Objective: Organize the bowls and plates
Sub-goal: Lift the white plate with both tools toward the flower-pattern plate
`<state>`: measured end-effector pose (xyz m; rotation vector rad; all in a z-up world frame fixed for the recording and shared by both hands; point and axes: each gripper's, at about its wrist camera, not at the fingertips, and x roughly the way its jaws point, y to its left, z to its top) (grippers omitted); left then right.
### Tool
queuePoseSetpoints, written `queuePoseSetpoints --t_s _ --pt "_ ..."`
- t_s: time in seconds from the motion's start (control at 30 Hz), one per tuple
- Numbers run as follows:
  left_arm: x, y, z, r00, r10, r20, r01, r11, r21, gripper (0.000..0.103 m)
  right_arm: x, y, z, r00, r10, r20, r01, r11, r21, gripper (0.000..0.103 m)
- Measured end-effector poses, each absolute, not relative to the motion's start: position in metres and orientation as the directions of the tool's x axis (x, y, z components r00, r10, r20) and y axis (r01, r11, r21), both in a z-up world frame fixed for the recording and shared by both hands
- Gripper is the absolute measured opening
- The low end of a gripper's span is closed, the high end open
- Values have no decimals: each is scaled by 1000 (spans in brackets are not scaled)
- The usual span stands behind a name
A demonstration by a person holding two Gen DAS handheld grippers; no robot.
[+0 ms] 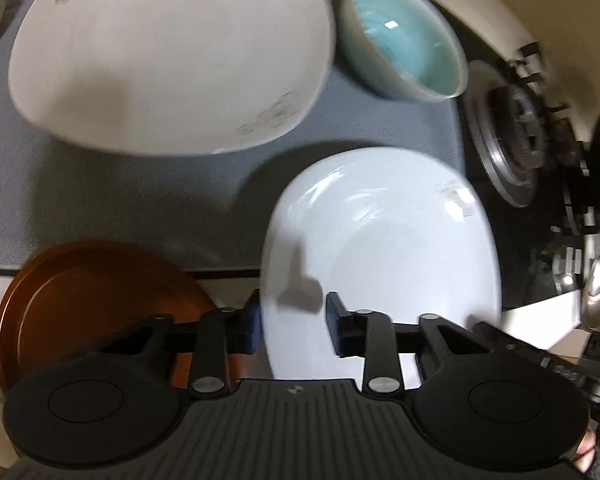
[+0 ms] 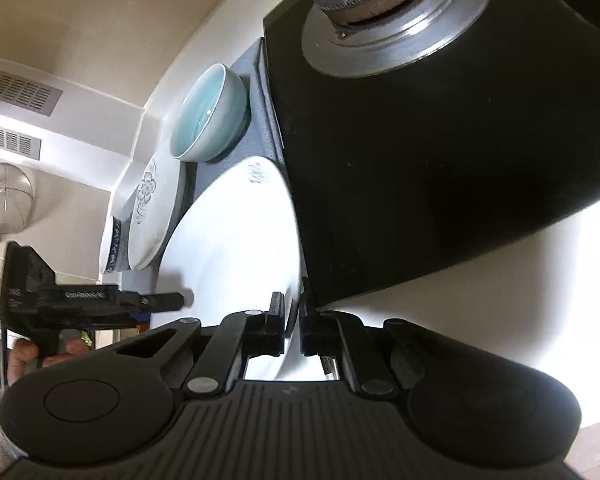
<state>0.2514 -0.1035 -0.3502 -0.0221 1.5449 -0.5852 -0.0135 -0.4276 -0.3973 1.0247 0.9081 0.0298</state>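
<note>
A plain white plate (image 1: 380, 248) hangs out past the counter's front edge, beside the stove. My right gripper (image 2: 294, 320) is shut on the near rim of this plate (image 2: 236, 248). My left gripper (image 1: 294, 320) straddles the plate's left rim: one finger sits outside the edge, the other over the plate's inside, with a wide gap left between the pads. In the right wrist view the left gripper (image 2: 176, 300) reaches in from the left, held by a hand (image 2: 24, 356). A large floral plate (image 1: 168, 52) and a teal bowl (image 1: 408, 40) rest on the grey mat (image 1: 100, 188).
Brown plates (image 1: 100, 304) are stacked below the counter's edge at the left. A blue-patterned bowl (image 2: 110, 248) stands behind the floral plate (image 2: 152, 216), with the teal bowl (image 2: 208, 116) farther back. The black stove top (image 2: 440, 160) with its gas burner (image 2: 384, 0) borders the mat.
</note>
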Motion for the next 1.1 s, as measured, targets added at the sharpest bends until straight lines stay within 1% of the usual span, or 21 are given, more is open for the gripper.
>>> queuePoseSetpoints --t_s 0.07,0.17,0.33,0.47,0.67,0.83,1.0,1.1 --pt "254 -99 -352 -93 -387 -918 308 865 -396 25 -14 -426 -395 646 412 -642 372 565 737 6" --pt "255 -96 -347 -98 -402 -910 300 860 -412 23 -17 -428 -391 653 415 -634 373 552 746 7" --pt "255 -98 -341 -109 -433 -895 283 849 -445 23 -21 -427 -384 657 396 -641 379 561 736 8" --pt "255 -99 -334 -102 -435 -894 291 847 -445 23 -24 -426 -376 660 390 -642 375 569 732 8" --pt "260 -85 -316 -83 -477 -875 265 836 -481 23 -19 -420 -365 671 408 -620 362 549 753 8" --pt "272 -66 -299 -42 -487 -872 252 840 -481 23 0 -403 -356 675 416 -609 334 564 755 8" --pt "294 -49 -289 -3 -464 -886 245 859 -450 23 30 -383 -350 673 431 -602 315 569 759 9" --pt "311 -37 -288 7 -484 -875 245 849 -468 23 46 -370 -348 677 428 -598 311 571 760 10"
